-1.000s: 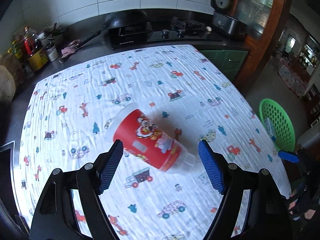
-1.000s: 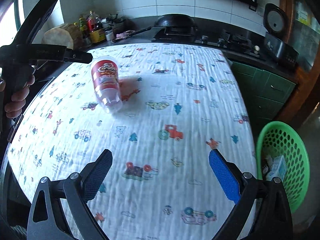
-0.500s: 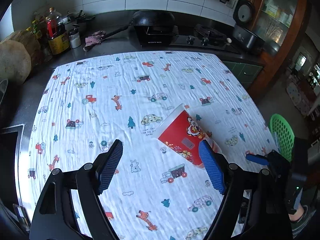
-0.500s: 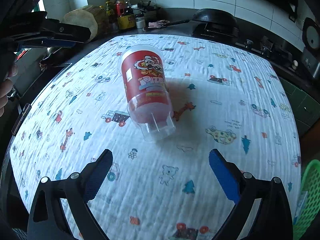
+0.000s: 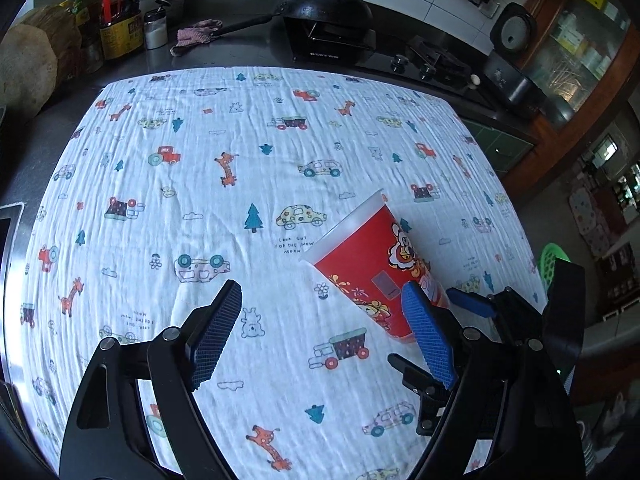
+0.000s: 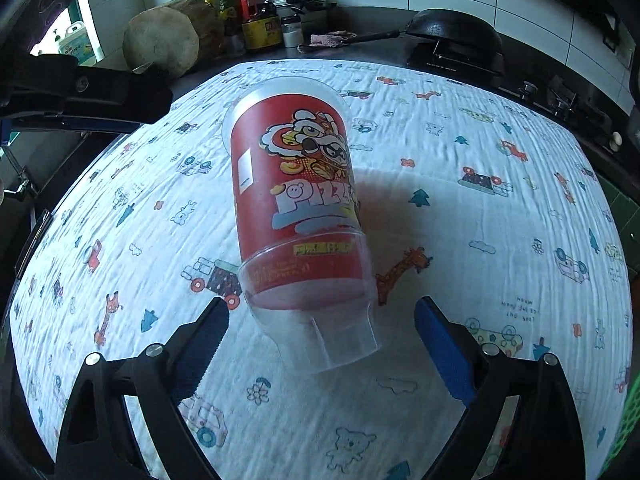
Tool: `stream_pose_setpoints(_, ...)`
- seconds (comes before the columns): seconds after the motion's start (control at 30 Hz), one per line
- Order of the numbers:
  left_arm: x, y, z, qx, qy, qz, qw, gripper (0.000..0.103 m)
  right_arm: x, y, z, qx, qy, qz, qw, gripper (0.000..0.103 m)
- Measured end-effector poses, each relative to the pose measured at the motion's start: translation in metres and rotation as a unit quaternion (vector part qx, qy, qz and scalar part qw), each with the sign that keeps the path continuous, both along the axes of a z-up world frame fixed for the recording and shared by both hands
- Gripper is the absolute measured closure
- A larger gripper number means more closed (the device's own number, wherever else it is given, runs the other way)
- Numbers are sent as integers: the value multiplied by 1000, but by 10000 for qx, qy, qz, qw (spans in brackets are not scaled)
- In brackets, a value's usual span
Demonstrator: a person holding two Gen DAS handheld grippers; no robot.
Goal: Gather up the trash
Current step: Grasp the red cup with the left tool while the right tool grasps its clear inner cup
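A red printed plastic cup with a clear domed lid (image 6: pixel 298 216) lies on its side on the white cartoon-print cloth (image 6: pixel 460 128) that covers the worktop, its lid end pointing toward the near edge and its wide base toward the far tiled wall. Toppled and apparently empty, it reads as the piece of trash to be collected.

The right claw (image 6: pixel 320 344) sits low at the lid end, its blue pads flanking the clear dome without touching it; the jaws are closing, lined up across the narrowest part, probably because that offers the easiest hold.

The left claw (image 5: pixel 324 332) hangs over bare cloth to the cup's left, jaws opening and nothing between them; its right pad merely overlaps the cup in that view. It seems to stand aside so that the other hand can take the grip.

At the far right, past the worktop's edge, a green plastic mesh basket (image 5: pixel 554 258) waits on the floor, the likely destination. A black wok (image 6: pixel 456 28) and oil bottles (image 6: pixel 256 16) line the dark counter behind.
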State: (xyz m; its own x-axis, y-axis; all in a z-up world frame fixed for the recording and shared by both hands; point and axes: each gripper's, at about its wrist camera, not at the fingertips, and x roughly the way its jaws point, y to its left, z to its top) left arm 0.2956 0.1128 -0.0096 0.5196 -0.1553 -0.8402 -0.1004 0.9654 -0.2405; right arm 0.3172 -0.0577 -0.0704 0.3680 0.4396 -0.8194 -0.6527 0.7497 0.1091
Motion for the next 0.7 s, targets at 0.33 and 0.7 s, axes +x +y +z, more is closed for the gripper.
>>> stream_pose_setpoints(0.33, 12, -22, -27, -458, 270, 36, 9986, 17, -2, 1, -3, 141, 119, -4, 9998, 45)
stream_pose_setpoints(0.7, 34, -34, -50, -891, 517, 448, 9937, 16, -22, -16, 0, 176, 199, -71, 9996, 46)
